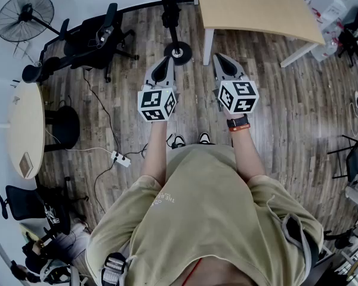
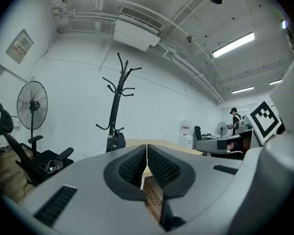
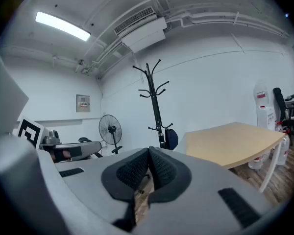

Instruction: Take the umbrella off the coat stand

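head view: the left hand-held gripper point(image 1: 164, 61) and right hand-held gripper point(image 1: 219, 58) are side by side mid-frame, pointing up-frame, either side of the coat stand point(image 1: 178, 52) base.

left gripper view: jaws clenched, empty. the dark umbrella point(image 2: 118, 141) sits low on the coat stand, left of centre.

right gripper view: jaws clenched, empty. the umbrella is at centre, left of the desk point(image 3: 235, 138).

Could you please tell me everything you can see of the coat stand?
The coat stand is a slim black pole, apparently metal, upright on a round base on the wood floor, near the white wall and beside a light wooden table. Curved hooks branch near its top, all bare; a dark folded umbrella hangs from a shorter hook lower down. Nothing else touches it.
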Tool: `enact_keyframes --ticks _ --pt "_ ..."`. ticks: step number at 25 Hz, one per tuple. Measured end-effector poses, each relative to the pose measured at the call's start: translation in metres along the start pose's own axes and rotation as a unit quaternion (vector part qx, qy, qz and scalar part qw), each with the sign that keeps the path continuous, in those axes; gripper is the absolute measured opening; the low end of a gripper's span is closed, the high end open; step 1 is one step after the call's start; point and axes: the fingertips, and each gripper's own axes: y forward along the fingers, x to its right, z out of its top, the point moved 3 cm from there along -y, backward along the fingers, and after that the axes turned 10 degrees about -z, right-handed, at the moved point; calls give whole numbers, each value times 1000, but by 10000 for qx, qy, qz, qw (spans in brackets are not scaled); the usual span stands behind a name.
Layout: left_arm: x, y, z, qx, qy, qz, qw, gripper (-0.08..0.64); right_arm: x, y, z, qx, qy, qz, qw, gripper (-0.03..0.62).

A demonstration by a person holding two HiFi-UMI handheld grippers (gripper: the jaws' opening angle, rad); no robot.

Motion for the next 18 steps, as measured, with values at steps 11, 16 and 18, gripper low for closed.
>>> enact_keyframes --ticks 11,16,18 --pt "23 9 -21 -249 96 183 9995 26 18 10 -23 -198 208 311 9991 15" --pt "1 21 -35 -295 1 255 9992 26 14 38 -35 -264 359 427 9981 15" --pt "-16 29 -37 -290 -17 270 9992 26 7 55 -35 -257 292 473 9981 15"
